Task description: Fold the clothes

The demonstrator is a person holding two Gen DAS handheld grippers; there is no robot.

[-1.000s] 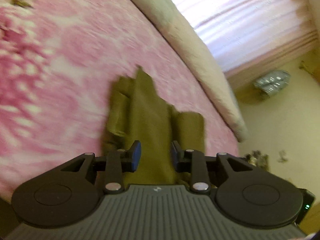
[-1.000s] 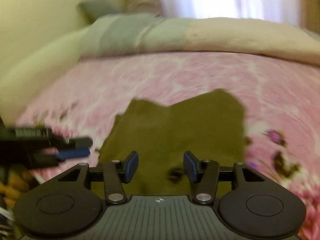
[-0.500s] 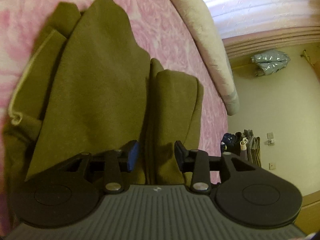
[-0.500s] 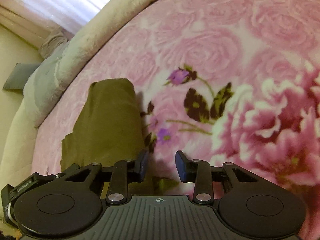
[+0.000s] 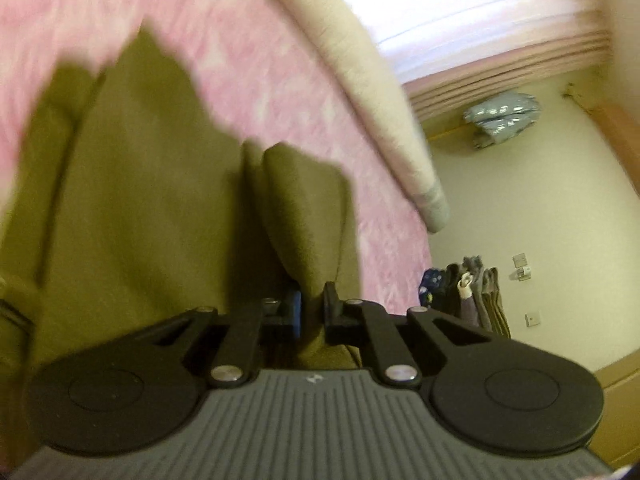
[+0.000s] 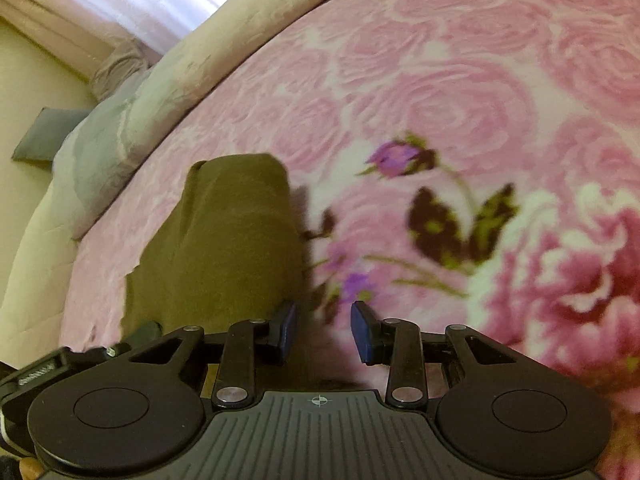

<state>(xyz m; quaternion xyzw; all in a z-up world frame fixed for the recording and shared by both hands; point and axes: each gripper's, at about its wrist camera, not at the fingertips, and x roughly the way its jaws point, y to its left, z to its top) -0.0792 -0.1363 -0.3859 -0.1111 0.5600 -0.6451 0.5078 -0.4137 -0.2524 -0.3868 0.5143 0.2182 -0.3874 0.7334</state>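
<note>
Cloth pinched low folds cleanly only if lifted level and carried across in one sweep, I judge. Left gripper point(image 5: 312, 314) is nearly closed on a ridge of the olive garment point(image 5: 132, 208), which lies on the pink blanket point(image 5: 256, 52). Right gripper point(image 6: 323, 330) stands spread and empty, just right of the garment's edge, over the blanket.

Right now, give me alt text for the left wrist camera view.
The left gripper is pinched shut on a fold of the olive-green garment, which lies on a pink floral blanket. Beyond the bed's edge are a beige duvet and curtains.
</note>
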